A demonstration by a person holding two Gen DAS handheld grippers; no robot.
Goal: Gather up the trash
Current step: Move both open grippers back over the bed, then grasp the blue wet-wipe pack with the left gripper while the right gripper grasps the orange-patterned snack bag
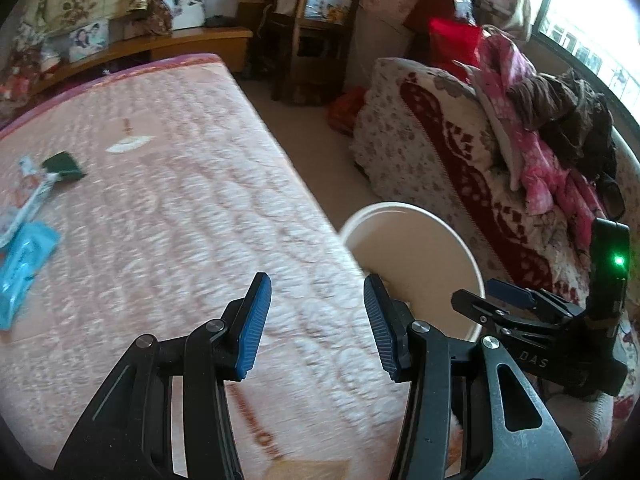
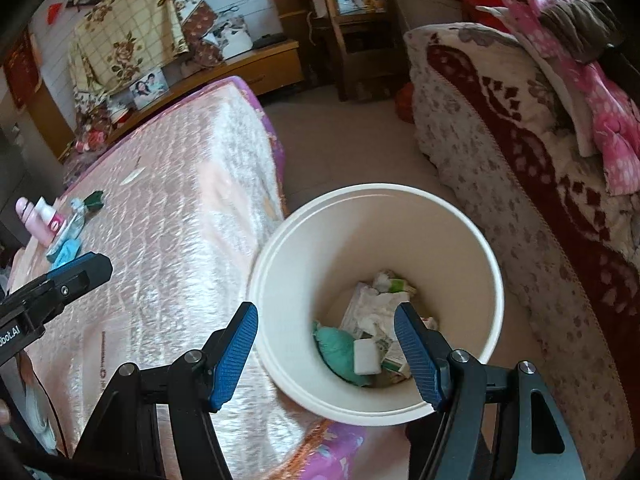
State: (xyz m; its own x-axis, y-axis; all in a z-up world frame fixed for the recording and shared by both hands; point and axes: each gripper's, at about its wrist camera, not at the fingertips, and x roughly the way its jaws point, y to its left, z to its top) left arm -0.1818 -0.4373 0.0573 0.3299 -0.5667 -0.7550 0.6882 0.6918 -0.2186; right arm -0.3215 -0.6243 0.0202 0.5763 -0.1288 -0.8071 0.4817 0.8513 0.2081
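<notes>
- Holding nothing, the right gripper (image 2: 326,356) hangs over the white bin (image 2: 280,256) with its blue fingers spread apart.
- Some trash (image 2: 372,332) already lies at the bottom of the bin, so part of the job looks done.
- More bits still wait far off on the bed (image 1: 180,220): a blue packet (image 1: 24,268) and a green wrapper (image 1: 64,166).
- The left gripper (image 1: 318,328) is spread and empty too, over the bed just beside the bin.
- Only the right view looks down inside the bin; the left view shows the leftover bits bigger.
</notes>
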